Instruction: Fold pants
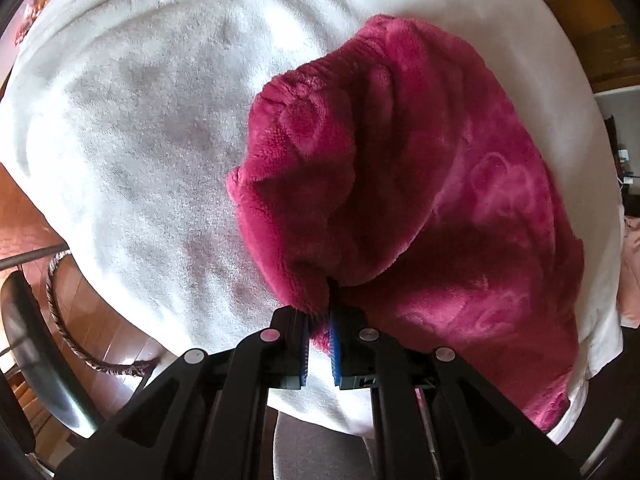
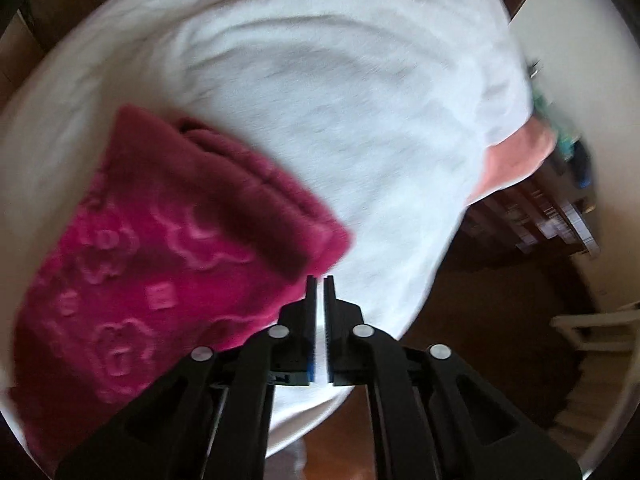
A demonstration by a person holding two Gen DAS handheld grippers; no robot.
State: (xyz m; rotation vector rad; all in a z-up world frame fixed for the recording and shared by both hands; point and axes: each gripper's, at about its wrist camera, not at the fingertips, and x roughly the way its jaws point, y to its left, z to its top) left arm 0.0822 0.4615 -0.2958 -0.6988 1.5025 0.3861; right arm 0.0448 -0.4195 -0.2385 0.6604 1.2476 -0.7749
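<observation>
Magenta fleece pants (image 1: 400, 184) with a raised flower pattern lie folded over on a white blanket (image 1: 140, 140). In the left wrist view my left gripper (image 1: 320, 316) points down at their near edge, and its blue pads pinch a fold of the fleece. In the right wrist view the pants (image 2: 152, 264) lie to the left, their folded corner just beyond the fingertips. My right gripper (image 2: 320, 280) stands over the blanket (image 2: 340, 100) beside that corner. Its jaws are a narrow gap apart, white shows through, and nothing is between them. This view is blurred.
The blanket's edge drops to a wooden floor (image 1: 92, 320) on the near side. A black chair (image 1: 28, 340) and a braided cord (image 1: 56, 300) stand at the left. A pink cloth (image 2: 516, 156) and a low shelf with small items (image 2: 560, 208) are at the right.
</observation>
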